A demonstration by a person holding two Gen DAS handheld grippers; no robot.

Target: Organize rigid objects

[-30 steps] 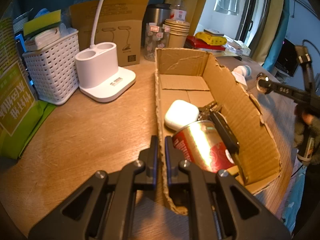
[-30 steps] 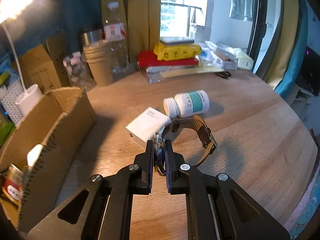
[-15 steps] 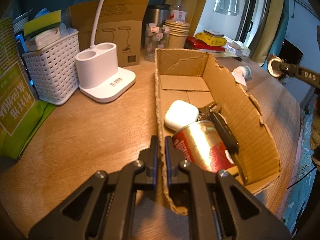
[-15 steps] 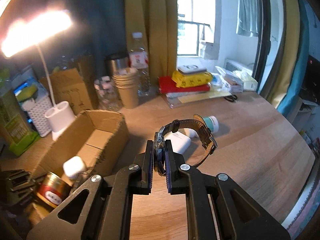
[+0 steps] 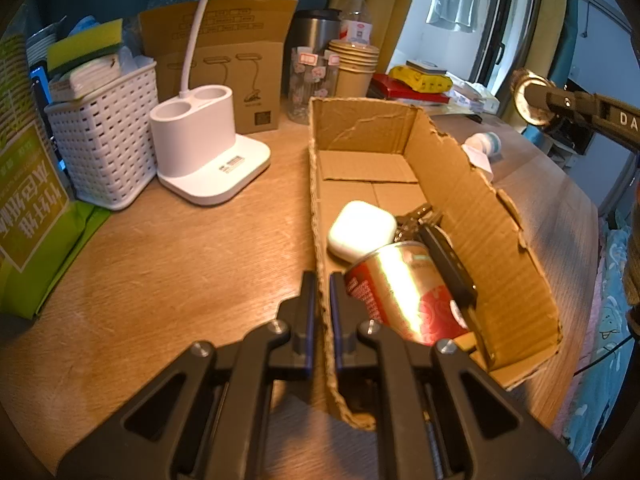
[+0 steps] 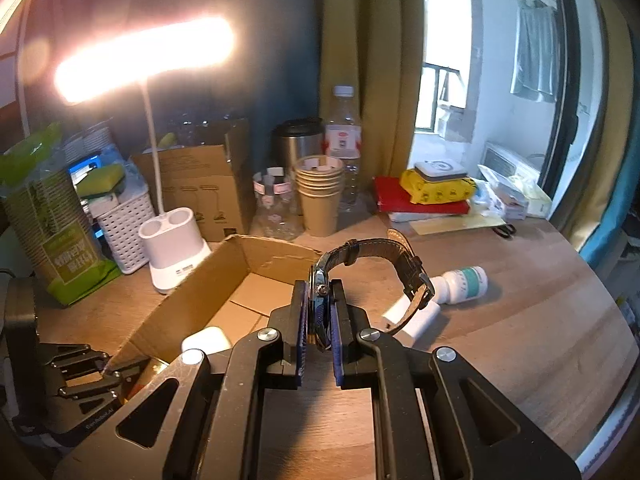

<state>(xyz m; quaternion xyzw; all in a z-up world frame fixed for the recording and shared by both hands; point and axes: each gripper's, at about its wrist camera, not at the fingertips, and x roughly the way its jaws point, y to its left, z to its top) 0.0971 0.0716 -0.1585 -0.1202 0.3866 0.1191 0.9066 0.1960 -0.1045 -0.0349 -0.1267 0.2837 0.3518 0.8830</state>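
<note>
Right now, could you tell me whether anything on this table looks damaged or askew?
The open brown cardboard box has ragged, torn top edges. The white pill bottle lies on its side on the wooden table.

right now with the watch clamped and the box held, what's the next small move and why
Probably carry the watch left over the box and lower it into the bare far end. The right tool grips its case above the table, the left tool pins the box wall, and the can fills the near end.
</note>
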